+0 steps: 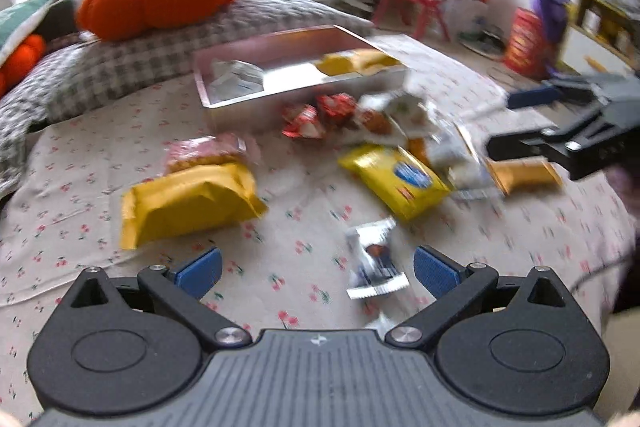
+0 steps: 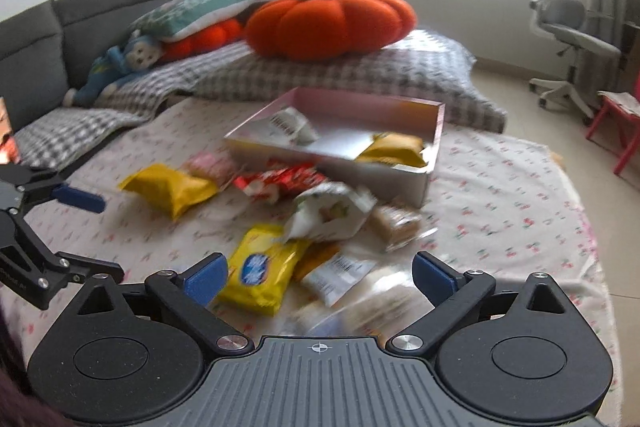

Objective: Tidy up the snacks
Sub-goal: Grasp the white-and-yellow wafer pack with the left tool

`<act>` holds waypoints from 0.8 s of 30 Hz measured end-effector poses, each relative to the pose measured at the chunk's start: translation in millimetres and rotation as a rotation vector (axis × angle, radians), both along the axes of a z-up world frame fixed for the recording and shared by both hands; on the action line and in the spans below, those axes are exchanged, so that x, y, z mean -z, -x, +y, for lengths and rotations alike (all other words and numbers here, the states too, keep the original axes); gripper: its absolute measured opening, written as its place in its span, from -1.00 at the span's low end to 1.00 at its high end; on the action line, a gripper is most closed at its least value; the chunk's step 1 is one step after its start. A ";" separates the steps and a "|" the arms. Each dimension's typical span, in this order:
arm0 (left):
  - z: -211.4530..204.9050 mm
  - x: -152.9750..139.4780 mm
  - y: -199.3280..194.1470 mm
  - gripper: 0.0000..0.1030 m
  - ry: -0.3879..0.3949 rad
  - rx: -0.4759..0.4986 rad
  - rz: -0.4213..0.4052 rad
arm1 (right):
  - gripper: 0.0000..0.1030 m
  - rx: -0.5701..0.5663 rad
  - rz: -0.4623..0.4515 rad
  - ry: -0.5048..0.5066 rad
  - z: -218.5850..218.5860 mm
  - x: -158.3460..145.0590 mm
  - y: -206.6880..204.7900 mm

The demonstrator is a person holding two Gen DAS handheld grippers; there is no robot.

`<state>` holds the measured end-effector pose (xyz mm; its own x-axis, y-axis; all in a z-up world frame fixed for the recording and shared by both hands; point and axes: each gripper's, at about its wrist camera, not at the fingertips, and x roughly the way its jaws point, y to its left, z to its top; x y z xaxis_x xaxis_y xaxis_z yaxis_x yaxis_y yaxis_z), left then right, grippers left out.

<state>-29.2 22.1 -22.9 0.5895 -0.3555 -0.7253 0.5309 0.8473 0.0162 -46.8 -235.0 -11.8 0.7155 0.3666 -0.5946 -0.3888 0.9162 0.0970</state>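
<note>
Several snack packets lie scattered on a cherry-print sheet (image 1: 280, 267). A pink-edged box (image 1: 240, 103) behind them holds a white packet (image 1: 236, 77) and a yellow one (image 1: 356, 61). My left gripper (image 1: 318, 269) is open and low over the sheet, with a small silver packet (image 1: 374, 263) lying loose between its fingers. My right gripper (image 2: 320, 277) is open over a yellow packet with a blue logo (image 2: 264, 267), and its pads are off the packet. A big yellow packet (image 1: 188, 203), red packets (image 1: 320, 115) and a white bag (image 2: 328, 211) lie nearer the box (image 2: 400, 183). Each gripper shows in the other's view: the right gripper (image 1: 520, 123) and the left gripper (image 2: 96, 235).
An orange pumpkin cushion (image 2: 328, 23) rests on a checked pillow (image 2: 360, 75) behind the box. A grey sofa (image 2: 60, 27) with a blue soft toy (image 2: 116, 67) stands at the left. The bedding ends at bare floor on the right, where an office chair (image 2: 568, 27) and a red stool (image 2: 616, 123) stand.
</note>
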 end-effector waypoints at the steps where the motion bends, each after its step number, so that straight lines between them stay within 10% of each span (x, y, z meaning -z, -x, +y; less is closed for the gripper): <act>1: 0.9 1.9 3.5 0.98 -0.002 0.027 0.002 | 0.94 -0.018 0.003 0.002 3.2 2.0 2.4; 18: 7.8 32.5 25.5 0.91 -0.059 0.313 0.164 | 0.94 -0.234 0.011 0.078 49.6 27.8 24.1; 24: 12.5 32.4 21.8 0.48 -0.093 0.274 0.155 | 0.94 -0.320 0.035 0.076 67.4 30.8 24.4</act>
